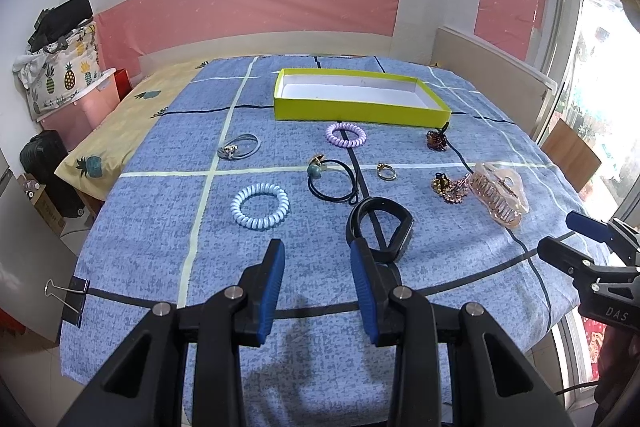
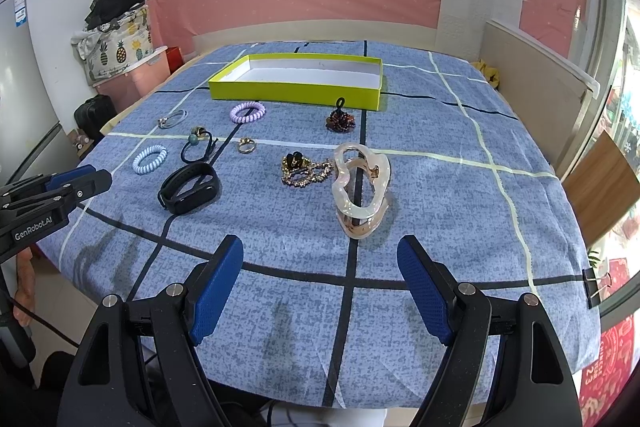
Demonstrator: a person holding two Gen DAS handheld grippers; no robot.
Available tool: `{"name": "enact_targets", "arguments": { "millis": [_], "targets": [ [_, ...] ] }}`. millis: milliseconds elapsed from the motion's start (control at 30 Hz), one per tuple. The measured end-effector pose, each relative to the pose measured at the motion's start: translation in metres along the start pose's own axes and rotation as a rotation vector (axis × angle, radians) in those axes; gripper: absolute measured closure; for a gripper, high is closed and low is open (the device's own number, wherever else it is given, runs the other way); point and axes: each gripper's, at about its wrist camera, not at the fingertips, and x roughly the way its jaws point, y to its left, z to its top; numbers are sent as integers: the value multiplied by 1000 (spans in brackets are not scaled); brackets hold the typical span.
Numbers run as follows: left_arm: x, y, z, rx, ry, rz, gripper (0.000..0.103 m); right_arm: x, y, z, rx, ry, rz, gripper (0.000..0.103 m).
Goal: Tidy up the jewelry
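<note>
A yellow-green box [image 1: 360,109] [image 2: 296,93] with a white inside stands at the far side of the blue checked cloth. In front of it lie a purple coil hair tie [image 1: 346,135], a light blue coil tie [image 1: 260,207], a black hair tie with a green bead [image 1: 332,179], a ring [image 1: 386,171], a black wristband [image 1: 380,227] [image 2: 190,193], a gold hair ornament [image 2: 302,169] and a large clear pink claw clip [image 1: 500,197] [image 2: 360,187]. My left gripper [image 1: 318,263] is open just short of the wristband. My right gripper [image 2: 320,275] is open, short of the claw clip.
A grey cord bracelet [image 1: 238,149] and a dark beaded scrunchie [image 1: 437,140] also lie on the cloth. Binder clips [image 1: 74,295] pin the cloth at the table edges. A pink bin with a pineapple bag [image 1: 64,75] stands at the left, a window at the right.
</note>
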Motion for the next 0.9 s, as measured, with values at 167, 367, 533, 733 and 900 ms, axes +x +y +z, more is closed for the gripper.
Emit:
{"name": "enact_targets", "arguments": {
  "millis": [167,367,533,733,900],
  "targets": [
    [-1,1,1,-8,-6,-1,67,1,-1,0,0,-1,1,24],
    [0,2,1,-14,-3,-3,67,2,-2,0,3,1,2,24],
    [1,3,1,-16,-1,-16,67,3,-1,0,4,-1,4,24],
    [5,3,2,-19,3,-26,67,8,-3,1,11,1,8,24],
    [14,3,3,-23,16,-42,67,14,-8,4,16,-1,4,24]
  ]
}}
